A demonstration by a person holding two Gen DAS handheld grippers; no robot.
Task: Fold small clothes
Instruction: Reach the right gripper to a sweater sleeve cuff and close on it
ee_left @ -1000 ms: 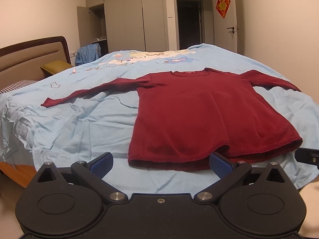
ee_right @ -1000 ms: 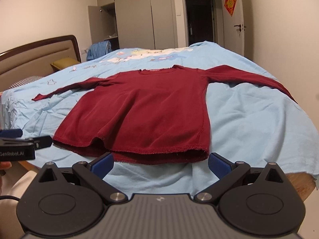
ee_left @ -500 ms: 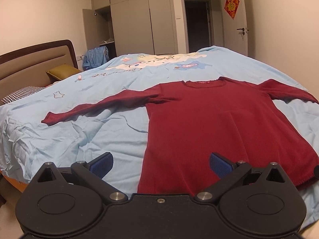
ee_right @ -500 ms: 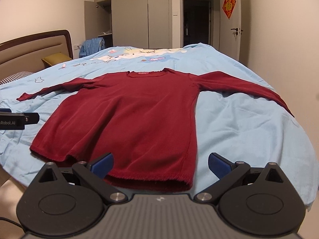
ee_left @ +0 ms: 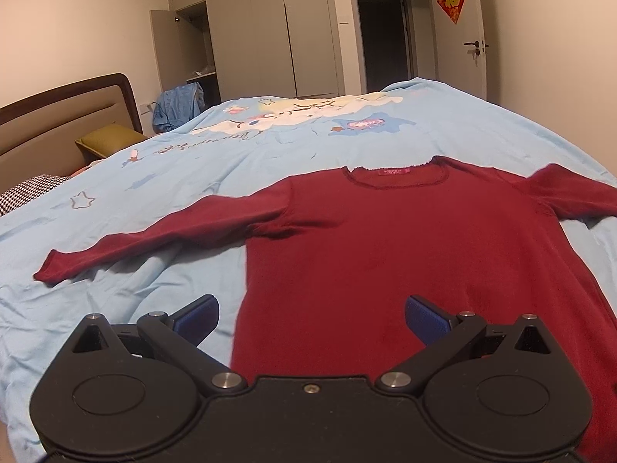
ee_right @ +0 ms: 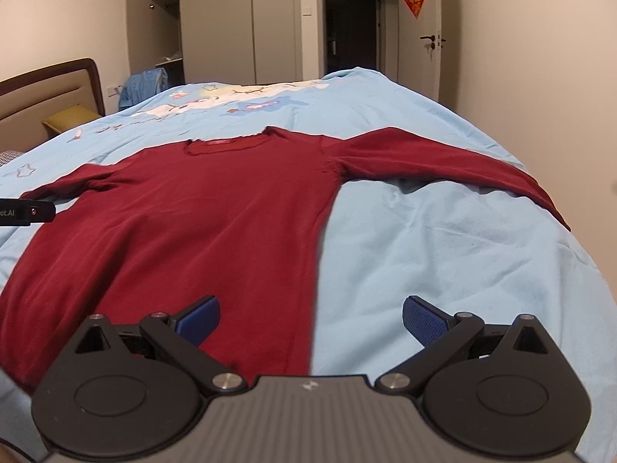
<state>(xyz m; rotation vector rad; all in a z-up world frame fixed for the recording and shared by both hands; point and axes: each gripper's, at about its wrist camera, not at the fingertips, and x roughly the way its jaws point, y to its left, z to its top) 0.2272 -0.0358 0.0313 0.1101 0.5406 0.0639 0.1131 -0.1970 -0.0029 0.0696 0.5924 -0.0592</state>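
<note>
A dark red long-sleeved top (ee_left: 405, 254) lies flat on the bed (ee_left: 216, 177), front up, with its round neckline (ee_left: 397, 177) pointing toward the far edge and its hem toward the near edge. Both sleeves are spread out sideways: the one on the left runs out over the light blue bedcover toward the headboard (ee_left: 65, 115) side, its cuff resting on wrinkled fabric, while the one on the right (ee_right: 455, 166) reaches the right edge of the bed and drapes over it.

The left gripper (ee_left: 310, 316) hovers over the lower left part of the top, near the hem. Its blue-padded fingers (ee_left: 196, 314) are spread wide apart and hold nothing; the left side seam of the garment runs between them, so one finger is over the bedcover and the other over red cloth.

The right gripper (ee_right: 310, 316) hovers over the lower right part of the top, with its fingers (ee_right: 422, 318) likewise wide apart and empty. The right side seam passes between them, the left finger over the garment and the right finger over bare bedcover. From the right wrist view, the tip of the left gripper shows at the left margin beside the top.

An olive pillow (ee_left: 108, 141) sits by the headboard, and a wardrobe (ee_left: 270, 34) stands beyond the far edge.
</note>
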